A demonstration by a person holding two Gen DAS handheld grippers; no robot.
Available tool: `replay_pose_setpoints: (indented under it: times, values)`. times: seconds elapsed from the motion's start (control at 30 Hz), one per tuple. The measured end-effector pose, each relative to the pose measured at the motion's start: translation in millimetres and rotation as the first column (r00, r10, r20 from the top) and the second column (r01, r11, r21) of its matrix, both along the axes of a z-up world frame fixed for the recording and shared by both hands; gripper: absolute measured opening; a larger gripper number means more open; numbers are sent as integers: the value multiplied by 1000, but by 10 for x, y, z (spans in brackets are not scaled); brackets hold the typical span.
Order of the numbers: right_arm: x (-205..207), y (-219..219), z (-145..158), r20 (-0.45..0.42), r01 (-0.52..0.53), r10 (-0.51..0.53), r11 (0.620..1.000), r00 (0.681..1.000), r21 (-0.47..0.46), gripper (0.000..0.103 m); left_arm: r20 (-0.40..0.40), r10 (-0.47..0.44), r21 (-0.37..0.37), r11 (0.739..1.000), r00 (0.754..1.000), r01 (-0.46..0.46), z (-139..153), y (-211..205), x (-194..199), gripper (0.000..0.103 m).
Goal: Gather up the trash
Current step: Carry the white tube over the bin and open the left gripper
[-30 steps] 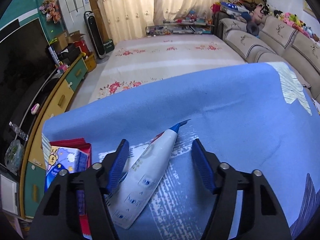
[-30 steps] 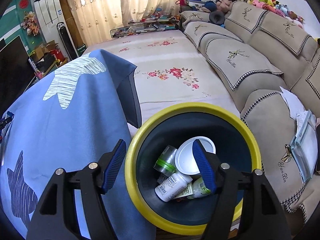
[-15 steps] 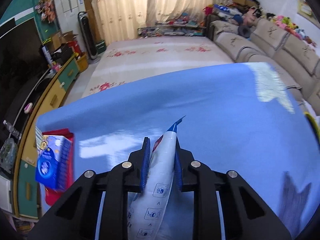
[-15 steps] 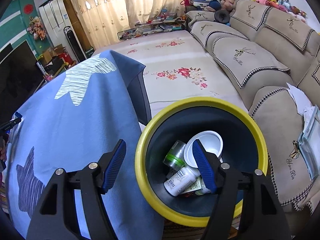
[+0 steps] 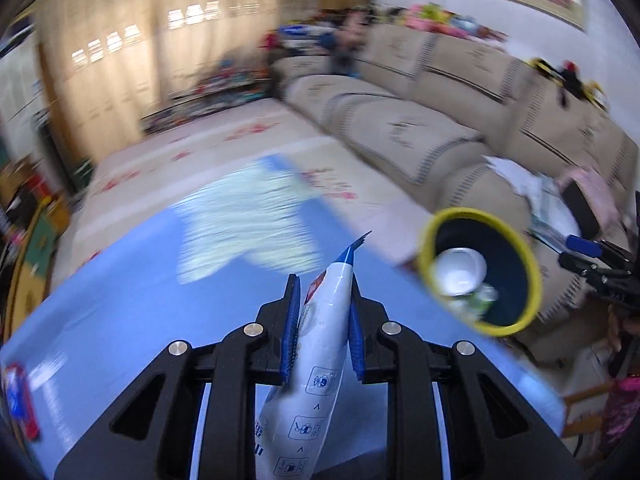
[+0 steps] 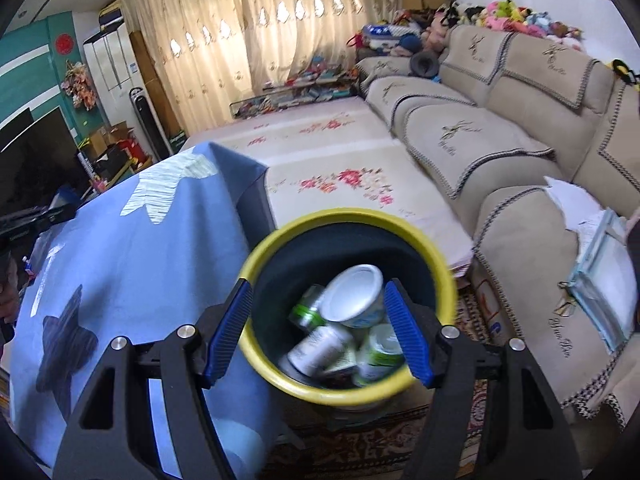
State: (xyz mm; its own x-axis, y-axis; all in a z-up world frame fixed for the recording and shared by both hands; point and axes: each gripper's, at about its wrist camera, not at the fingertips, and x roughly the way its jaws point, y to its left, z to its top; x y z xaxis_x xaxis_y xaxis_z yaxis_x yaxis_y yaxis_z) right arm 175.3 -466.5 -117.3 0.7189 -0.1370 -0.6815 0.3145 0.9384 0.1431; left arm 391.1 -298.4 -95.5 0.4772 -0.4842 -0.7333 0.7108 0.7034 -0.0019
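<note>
1. Blue cloth covers the bench (image 5: 132, 280), and the left gripper (image 5: 324, 312) hangs above it with its fingers (image 5: 291, 328) clenched on a white and blue pouch (image 5: 320, 344) — the torn tip pokes out past the pads.
2. The left-wrist view is blurred; the bin (image 5: 524, 280), yellow-rimmed and dark inside, sits off the bench edge to the right, in front of the sofa (image 5: 400, 128).
3. The right gripper (image 6: 320, 332) hovers over that bin (image 6: 440, 276), fingers (image 6: 404, 332) released and spread wide — nothing between them.
4. Inside the bin lie a white cup (image 6: 354, 296) and several bottles (image 6: 316, 350).
</note>
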Motion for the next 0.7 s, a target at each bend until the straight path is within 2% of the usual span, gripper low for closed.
replay_pose_setpoints:
  times: [0.23,0.33,0.47,0.6,0.63,0.7]
  values:
    - [-513,-298,35,49,70,-69,997,996,-16,66,-75,-188,-23,982,979,187,-138,-1520,-390,23]
    - [-649,-365,9,55,76,-75,997,996,-12,66,-104,-228,-14,974,968,227,-259,-2009,-479,23]
    - [-731,-484,-38,61,85,-86,996,994,9,66,-133,-246,29,967,960,252,-528,-2548,-499,23]
    - [-823,-593,-90,68,101,-103,994,992,32,68,-169,-208,71,972,963,222,-828,-2878,-421,25]
    - [-843,-615,-102,69,105,-107,994,992,38,68,-170,-191,82,975,967,207,-890,-2907,-396,27]
    - [-854,-635,-118,70,108,-111,993,991,45,68,-171,-152,105,980,974,171,-1004,-2882,-318,52]
